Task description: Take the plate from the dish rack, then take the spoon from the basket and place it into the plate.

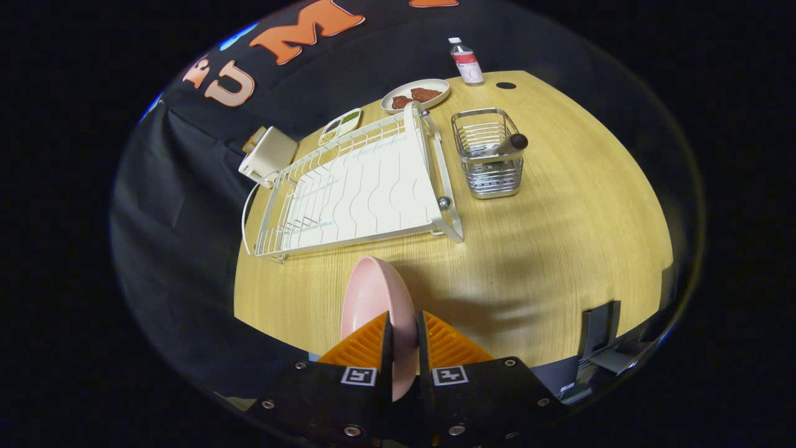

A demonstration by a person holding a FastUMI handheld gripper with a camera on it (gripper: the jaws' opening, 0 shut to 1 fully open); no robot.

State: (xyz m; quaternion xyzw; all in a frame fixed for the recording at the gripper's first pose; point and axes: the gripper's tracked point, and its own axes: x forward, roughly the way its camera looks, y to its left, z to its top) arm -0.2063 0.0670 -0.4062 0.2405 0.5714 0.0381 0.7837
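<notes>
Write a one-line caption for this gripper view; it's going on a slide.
Hand-held gripper clamps a pink plate on edge above the wooden table, white wire dish rack beyond.

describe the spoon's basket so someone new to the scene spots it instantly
On the wooden table, find the long white dish rack lying beyond the tool, which is shut on a pink plate. Just beside the rack's end rail stands the basket: a small square metal wire caddy. Unlike its neighbours, it has a dark-tipped handle poking out of its top.
</notes>
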